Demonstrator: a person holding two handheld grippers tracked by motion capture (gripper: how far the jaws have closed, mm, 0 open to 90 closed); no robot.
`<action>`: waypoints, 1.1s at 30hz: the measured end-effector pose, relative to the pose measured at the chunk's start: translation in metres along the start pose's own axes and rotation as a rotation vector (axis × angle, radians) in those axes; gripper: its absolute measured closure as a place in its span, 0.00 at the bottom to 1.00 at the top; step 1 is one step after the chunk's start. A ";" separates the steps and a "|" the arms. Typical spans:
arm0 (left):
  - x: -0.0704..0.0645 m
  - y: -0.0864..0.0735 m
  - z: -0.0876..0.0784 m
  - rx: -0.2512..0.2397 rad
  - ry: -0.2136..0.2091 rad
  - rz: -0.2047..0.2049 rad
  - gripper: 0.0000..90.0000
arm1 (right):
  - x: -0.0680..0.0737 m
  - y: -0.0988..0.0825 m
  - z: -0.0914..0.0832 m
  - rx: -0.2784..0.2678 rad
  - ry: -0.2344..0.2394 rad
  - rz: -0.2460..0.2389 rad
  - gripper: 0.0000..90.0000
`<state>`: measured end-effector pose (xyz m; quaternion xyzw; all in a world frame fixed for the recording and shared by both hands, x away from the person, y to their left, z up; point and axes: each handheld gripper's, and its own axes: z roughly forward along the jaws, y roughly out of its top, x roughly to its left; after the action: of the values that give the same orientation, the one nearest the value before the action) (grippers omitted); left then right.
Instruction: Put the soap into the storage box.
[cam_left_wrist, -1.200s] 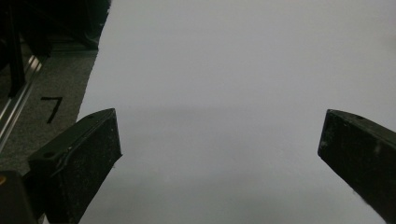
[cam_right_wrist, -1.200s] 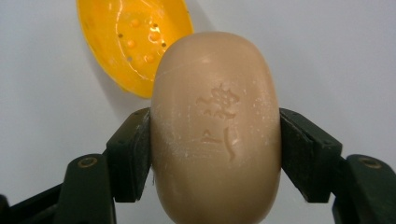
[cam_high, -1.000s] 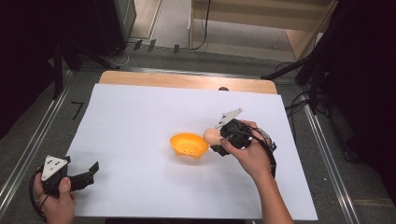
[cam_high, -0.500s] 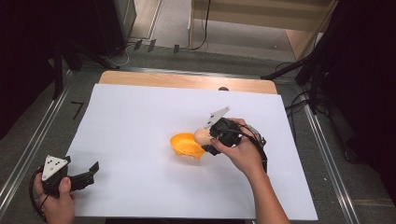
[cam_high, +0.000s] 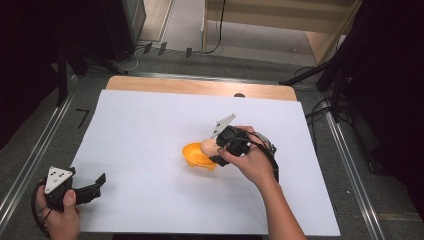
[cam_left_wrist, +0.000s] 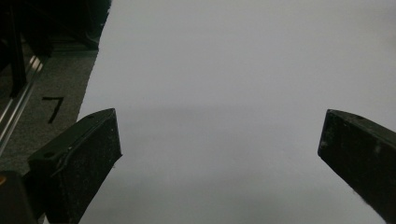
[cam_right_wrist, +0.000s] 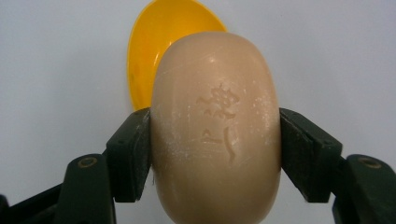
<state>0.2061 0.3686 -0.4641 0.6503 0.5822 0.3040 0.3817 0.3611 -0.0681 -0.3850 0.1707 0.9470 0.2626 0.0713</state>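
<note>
A beige oval bar of soap (cam_right_wrist: 215, 126) with stamped characters is clamped between the two black jaws of my right gripper (cam_right_wrist: 215, 154). In the high view that gripper (cam_high: 214, 151) holds the soap (cam_high: 208, 146) over the right rim of an orange bowl (cam_high: 196, 156) near the middle of the white sheet. The bowl (cam_right_wrist: 159, 51) shows behind the soap in the right gripper view. My left gripper (cam_high: 95, 186) rests at the sheet's near left corner. Its jaws stand wide apart with nothing between them, over bare white sheet (cam_left_wrist: 224, 93).
The white sheet (cam_high: 150, 120) covers a wooden table (cam_high: 200, 87) with metal rails along both sides. A dark tape mark (cam_high: 82, 116) lies on the grey surface left of the sheet. Cables run along the floor at the right.
My right gripper has carried the soap leftward, from beside the bowl's right side to over its rim. The left gripper has stayed where it was.
</note>
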 end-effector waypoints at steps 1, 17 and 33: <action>0.000 0.000 0.000 0.000 0.000 0.000 0.00 | 0.001 0.001 0.001 0.005 0.001 0.002 0.36; 0.000 0.000 0.000 0.002 -0.002 -0.002 0.00 | 0.005 0.016 0.016 0.021 0.031 -0.040 0.36; 0.000 0.000 0.000 0.004 -0.001 -0.003 0.00 | 0.006 0.021 0.025 0.036 0.046 -0.050 0.36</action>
<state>0.2064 0.3689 -0.4641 0.6504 0.5835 0.3019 0.3813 0.3670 -0.0372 -0.3959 0.1420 0.9570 0.2475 0.0531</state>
